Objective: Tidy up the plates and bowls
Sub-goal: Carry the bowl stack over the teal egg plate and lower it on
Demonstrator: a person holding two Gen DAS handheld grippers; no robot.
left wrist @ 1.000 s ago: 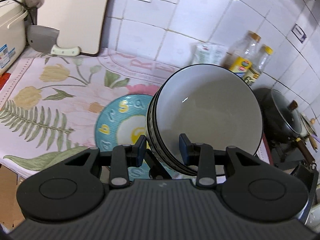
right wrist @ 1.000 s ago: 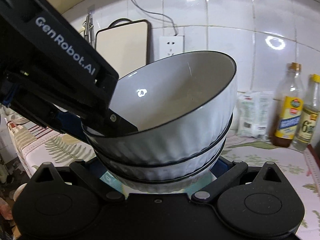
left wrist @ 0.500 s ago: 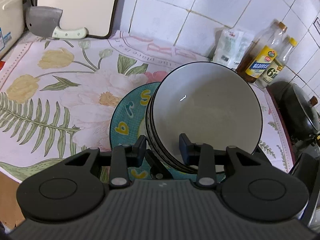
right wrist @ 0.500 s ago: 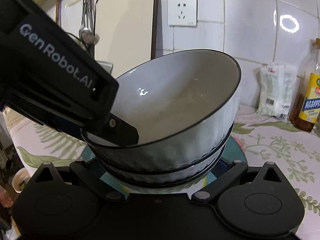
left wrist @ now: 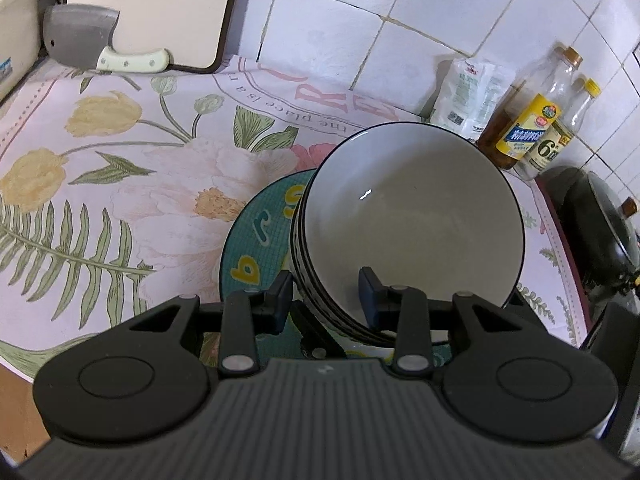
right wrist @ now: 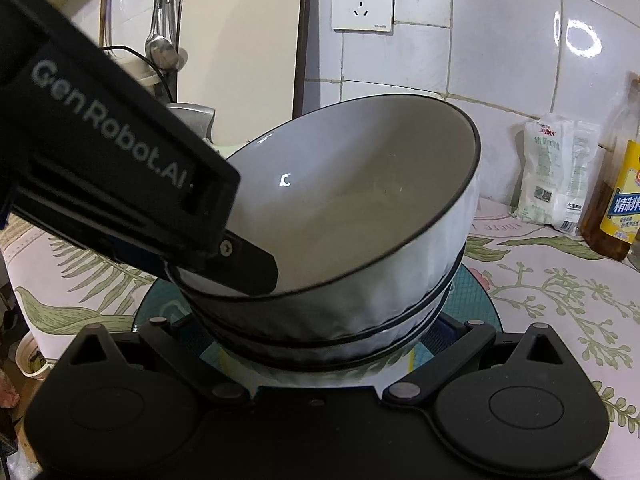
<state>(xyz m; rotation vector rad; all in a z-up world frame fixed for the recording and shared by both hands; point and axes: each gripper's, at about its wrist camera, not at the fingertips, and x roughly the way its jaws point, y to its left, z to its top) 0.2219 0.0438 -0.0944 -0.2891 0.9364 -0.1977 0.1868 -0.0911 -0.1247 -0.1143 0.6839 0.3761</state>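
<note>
Stacked white ribbed black-rimmed bowls (left wrist: 412,220) | tilted over teal lettered plate (left wrist: 256,232), tabletop centre | left gripper (left wrist: 326,296) fingers pinch 6 o'clock rim; right gripper (right wrist: 320,336) fingers cradle base, closure unclear | lower level, slowly, release centred.

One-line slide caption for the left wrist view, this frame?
Left tool clamps the near rim of a stack of black-rimmed white bowls over a teal letter-print plate on the floral countertop cloth.

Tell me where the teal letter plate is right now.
The teal letter plate lies on the floral mat, directly beneath the tilted stack of bowls held in the left gripper; in the left wrist view it shows left of the stack.
</note>
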